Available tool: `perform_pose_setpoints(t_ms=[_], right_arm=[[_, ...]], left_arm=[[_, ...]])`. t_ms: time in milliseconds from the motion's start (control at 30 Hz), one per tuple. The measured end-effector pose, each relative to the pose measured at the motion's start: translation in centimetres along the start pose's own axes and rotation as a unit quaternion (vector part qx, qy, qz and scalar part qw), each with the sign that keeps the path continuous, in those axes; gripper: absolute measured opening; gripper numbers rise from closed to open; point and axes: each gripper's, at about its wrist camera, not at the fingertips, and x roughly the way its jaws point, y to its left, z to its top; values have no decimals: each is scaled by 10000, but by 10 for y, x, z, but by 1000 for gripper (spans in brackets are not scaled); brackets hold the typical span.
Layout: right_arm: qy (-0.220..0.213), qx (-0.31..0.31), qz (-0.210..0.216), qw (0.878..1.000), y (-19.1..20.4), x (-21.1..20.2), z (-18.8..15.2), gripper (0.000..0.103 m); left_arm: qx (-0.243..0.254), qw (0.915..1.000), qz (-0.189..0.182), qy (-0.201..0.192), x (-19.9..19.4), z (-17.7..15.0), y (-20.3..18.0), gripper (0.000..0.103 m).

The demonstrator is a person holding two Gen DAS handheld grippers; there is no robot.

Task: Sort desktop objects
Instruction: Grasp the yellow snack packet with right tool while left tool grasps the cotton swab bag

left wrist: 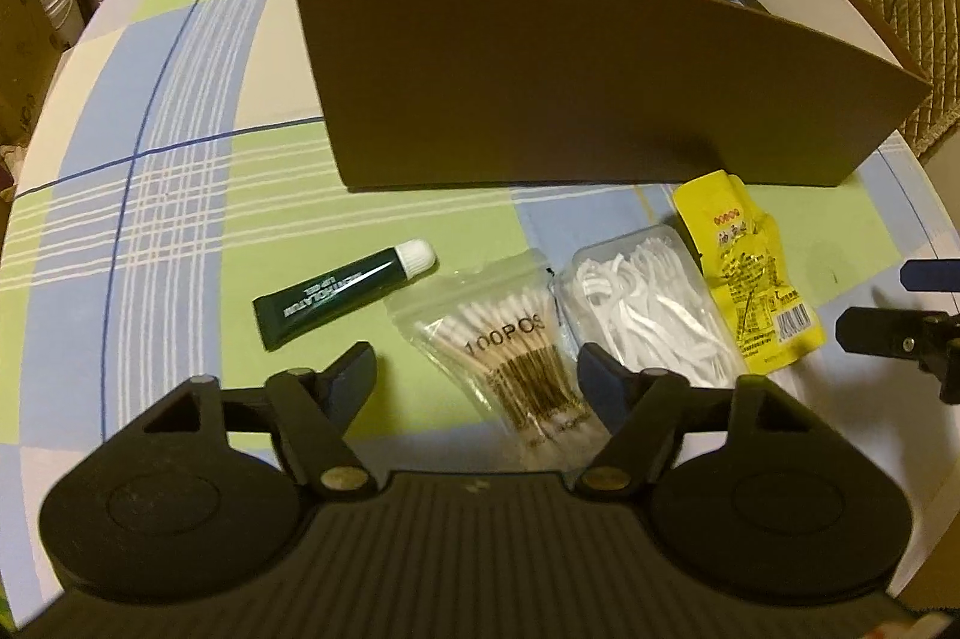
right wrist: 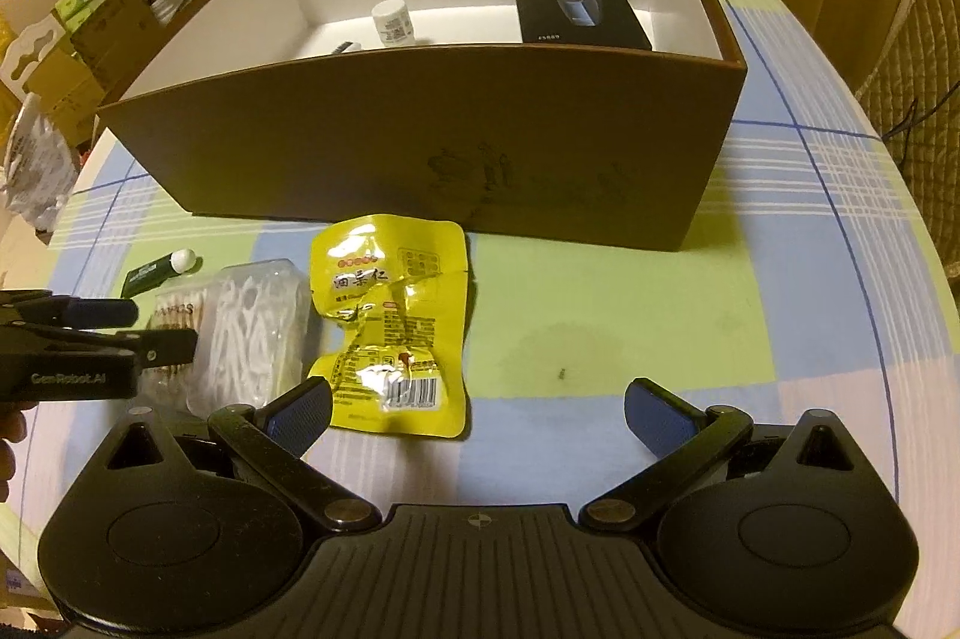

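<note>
Left gripper [left wrist: 477, 369] straddles the cotton swab bag [left wrist: 501, 339], jaws at medium width, one finger on each side of the bag, pads not yet pressing on it as far as the left wrist view shows. Nothing held. Right gripper [right wrist: 477, 408] stands wide and empty, low over the tablecloth [right wrist: 600, 309], its left finger just beside the lower corner of the yellow snack packet [right wrist: 390, 315].

Swab bag lies flat on the cloth, touching the clear floss pick box [left wrist: 648, 303] on one side, the dark green tube [left wrist: 336, 291] near on the other. Yellow packet sits just beyond the floss box. Behind the row, the brown box [left wrist: 600, 99] stands open at the top; a small white bottle [right wrist: 391, 22] and a black carton [right wrist: 579, 9] are already inside.

Step in hand, likely: pinch the swab bag for the box. To do it well: keep the right-hand finger clear of the floss box edge, come down until the tips meet the cloth, close across the thick middle of the swabs, not the slippery loose film. Lift straight, clear the tall near wall before moving over. Right gripper should shift toward the packet to centre it.
</note>
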Motion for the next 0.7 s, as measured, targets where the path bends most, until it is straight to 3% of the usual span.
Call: perform_pose_setpoints(t_ms=[333, 567, 700], right_arm=[[10, -88, 91, 9999, 6, 8, 1, 101], [-93, -333, 157, 9993, 19, 22, 1, 100], [-160, -532, 154, 9983, 26, 32, 2, 93]], left_arm=[[116, 9997, -203, -96, 1, -8, 4, 28], [62, 9997, -207, -61, -10, -22, 17, 22], [-58, 9999, -158, -41, -15, -28, 25, 22]])
